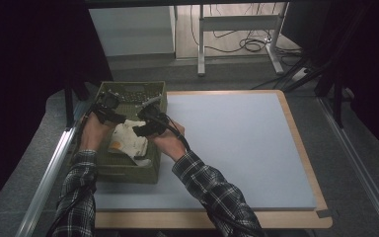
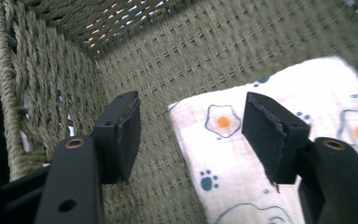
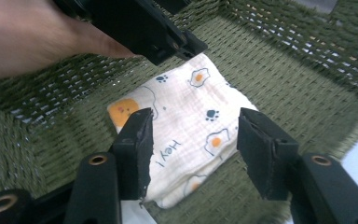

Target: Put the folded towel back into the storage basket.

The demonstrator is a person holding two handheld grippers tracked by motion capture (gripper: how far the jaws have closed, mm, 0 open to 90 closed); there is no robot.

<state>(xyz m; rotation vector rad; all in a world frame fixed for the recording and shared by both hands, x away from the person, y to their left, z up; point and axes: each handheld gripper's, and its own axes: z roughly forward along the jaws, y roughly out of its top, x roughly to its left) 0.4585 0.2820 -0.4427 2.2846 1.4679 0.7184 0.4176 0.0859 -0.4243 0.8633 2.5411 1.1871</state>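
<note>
A folded white cloth (image 1: 127, 140) printed with fried eggs and paw marks lies on the floor of an olive woven basket (image 1: 128, 175) at the table's left. In the left gripper view, my left gripper (image 2: 191, 112) is open inside the basket (image 2: 168, 56), its jaws straddling a corner of the cloth (image 2: 233, 172) without touching it. My right gripper (image 3: 195, 123) hangs open just above the cloth (image 3: 182, 93), with nothing pressed between its pads. The left gripper (image 3: 168, 42) and its hand (image 3: 28, 37) are at the far side of the cloth. Both grippers (image 1: 109, 109) (image 1: 140, 129) sit over the basket.
The basket stands on the left edge of a pale blue mat (image 1: 237, 143) that covers a wooden tabletop (image 1: 321, 197). A metal rail (image 1: 49, 173) runs along the left. Desk legs and cables (image 1: 246, 44) lie beyond the far edge.
</note>
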